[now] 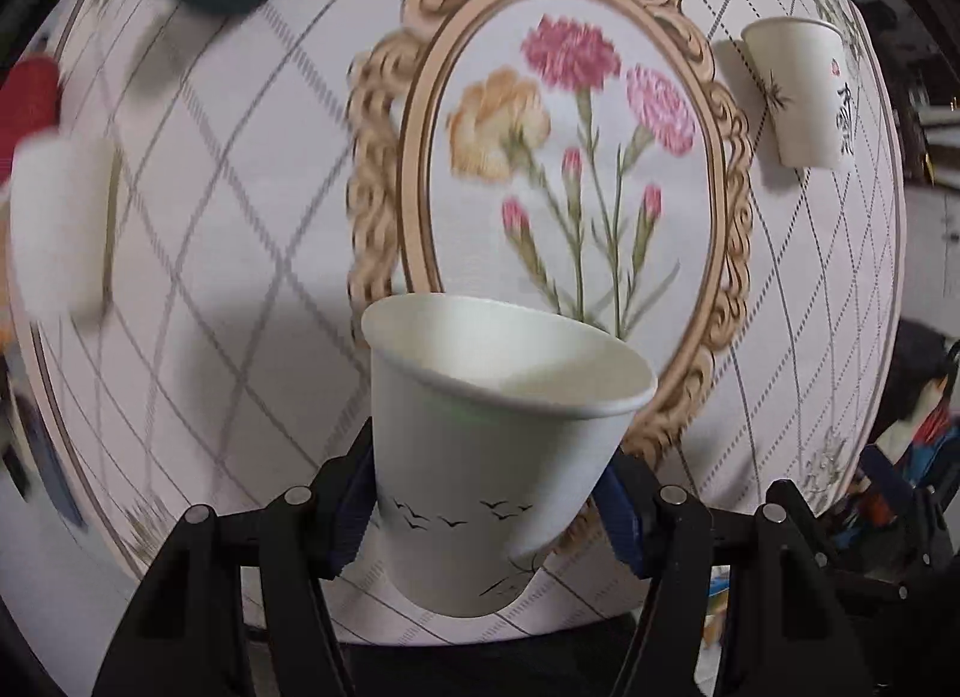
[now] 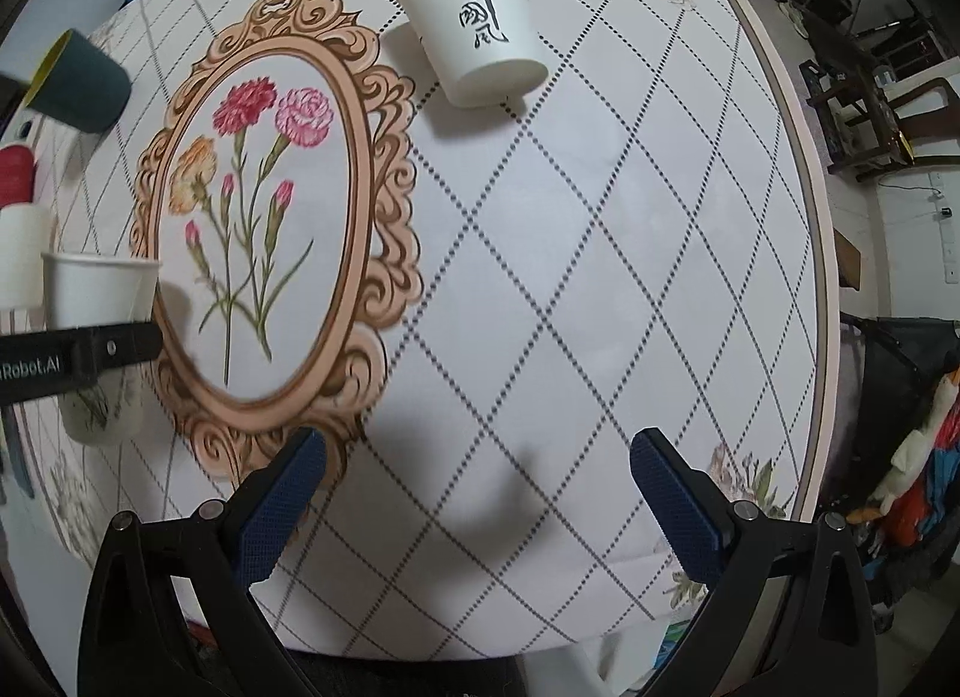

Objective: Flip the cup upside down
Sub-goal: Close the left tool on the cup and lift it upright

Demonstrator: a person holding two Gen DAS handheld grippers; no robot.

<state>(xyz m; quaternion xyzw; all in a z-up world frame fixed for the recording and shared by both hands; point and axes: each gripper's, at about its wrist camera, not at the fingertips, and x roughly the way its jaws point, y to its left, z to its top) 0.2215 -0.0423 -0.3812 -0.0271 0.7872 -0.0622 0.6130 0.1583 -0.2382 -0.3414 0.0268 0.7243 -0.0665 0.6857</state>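
My left gripper (image 1: 480, 493) clamps the paper cup (image 1: 498, 457) at mid-wall. It looks light and crushable, so I squeeze gently. My right gripper (image 2: 480, 493) hangs open, holding nothing.

A round tabletop (image 2: 600, 253) under a white diamond-grid cloth with a printed carnation medallion (image 2: 264, 217) fills the frame. At the upper right stand dark wooden chairs (image 2: 864, 97) before a white wall (image 2: 924, 229).

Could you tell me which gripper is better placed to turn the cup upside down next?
The left. The left gripper is already shut on the paper cup, which is mouth-up and tilted. The right gripper is open over the tablecloth, holding nothing.
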